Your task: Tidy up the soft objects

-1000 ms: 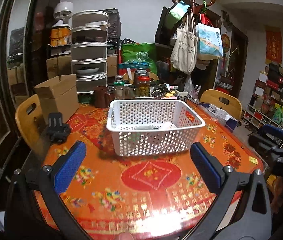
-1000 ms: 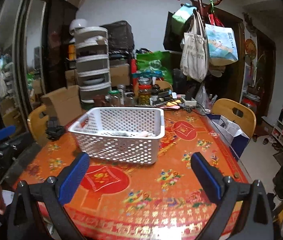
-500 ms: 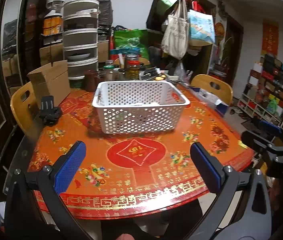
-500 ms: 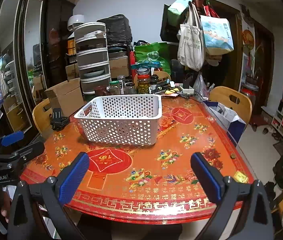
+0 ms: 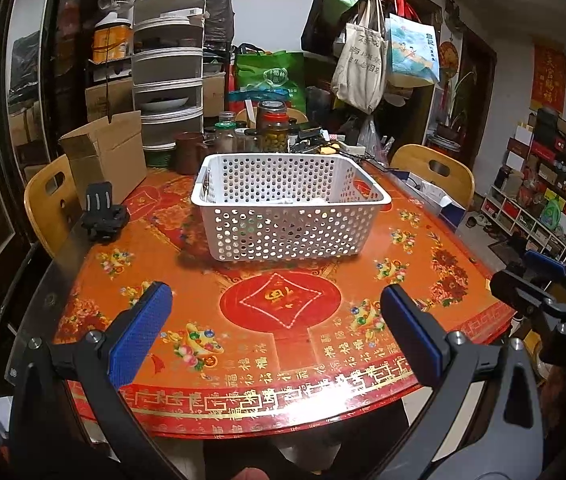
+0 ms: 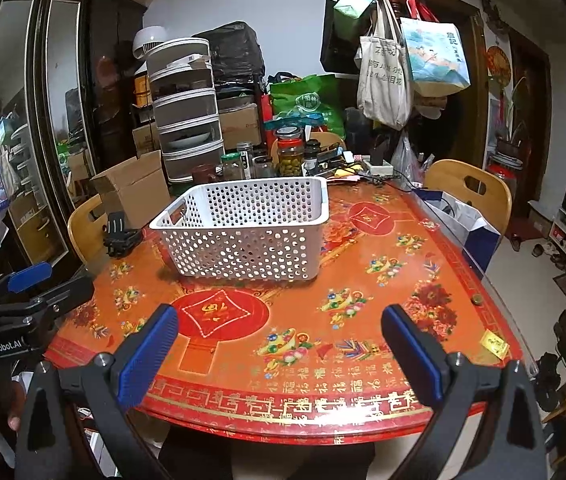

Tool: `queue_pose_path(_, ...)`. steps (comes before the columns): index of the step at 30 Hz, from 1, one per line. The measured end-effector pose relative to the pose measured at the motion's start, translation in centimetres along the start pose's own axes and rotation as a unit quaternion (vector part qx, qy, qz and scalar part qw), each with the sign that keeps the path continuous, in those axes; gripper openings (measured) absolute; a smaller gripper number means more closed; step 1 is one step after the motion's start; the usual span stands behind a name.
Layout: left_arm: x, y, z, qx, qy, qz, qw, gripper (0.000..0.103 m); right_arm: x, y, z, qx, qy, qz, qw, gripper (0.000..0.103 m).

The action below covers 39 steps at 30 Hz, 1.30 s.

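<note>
A white perforated basket (image 5: 289,216) stands in the middle of the round red-orange table (image 5: 283,320); it also shows in the right wrist view (image 6: 249,230). Pale soft items (image 5: 299,202) lie low inside it, mostly hidden by its walls. My left gripper (image 5: 277,328) is open and empty, held back over the table's near edge. My right gripper (image 6: 279,350) is open and empty, also back at the near edge. Each gripper shows at the edge of the other's view: the right gripper (image 5: 543,276) and the left gripper (image 6: 27,276).
A black clamp mount (image 5: 103,216) sits at the table's left edge beside a cardboard box (image 5: 107,156). Jars (image 5: 273,128), a brown mug (image 5: 189,152) and clutter crowd the far side. Wooden chairs (image 5: 435,172) stand around the table. A coat rack with bags (image 5: 375,52) stands behind.
Both grippers have pulled back from the basket towards the table's near edge, so the basket looks farther and more table shows. Both stay open and empty.
</note>
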<state>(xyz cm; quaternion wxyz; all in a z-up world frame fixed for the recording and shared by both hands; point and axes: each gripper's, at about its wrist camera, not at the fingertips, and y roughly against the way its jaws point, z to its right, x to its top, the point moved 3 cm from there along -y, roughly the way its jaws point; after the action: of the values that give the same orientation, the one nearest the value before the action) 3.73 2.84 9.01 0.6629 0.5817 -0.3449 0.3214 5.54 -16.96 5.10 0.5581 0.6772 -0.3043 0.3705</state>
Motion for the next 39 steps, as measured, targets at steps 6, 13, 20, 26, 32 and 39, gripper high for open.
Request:
queue_pose_path(6,-0.06,-0.03,0.08,0.001,-0.002,-0.001,1.0,0.103,0.04,0.07,-0.09,0.002,0.002,0.001,1.0,0.101)
queue_pose_path(13,-0.16,-0.1,0.04,0.0,-0.001,-0.001,1.0,0.103,0.06,0.15,-0.24,0.003,0.003,0.001,1.0,0.101)
queue_pose_path(20,-0.18,-0.14,0.07,-0.001,-0.001,-0.002,1.0,0.103,0.05,0.26,-0.38,0.006,0.002,0.002,1.0,0.101)
queue_pose_path(26,-0.4,-0.22,-0.12,-0.002,-0.005,-0.004,1.0,0.103,0.05,0.48,-0.57,0.009,0.002,0.003,1.0,0.101)
queue_pose_path(32,-0.57,-0.32,-0.12,-0.002,-0.005,-0.004,1.0,0.103,0.02,0.5,-0.64,0.008,0.002,0.004,1.0,0.101)
queue_pose_path(39,-0.64,-0.31,-0.09,-0.003,-0.006,-0.005,1.0,0.103,-0.01,0.44,-0.58,0.009,0.002,0.003,1.0,0.101)
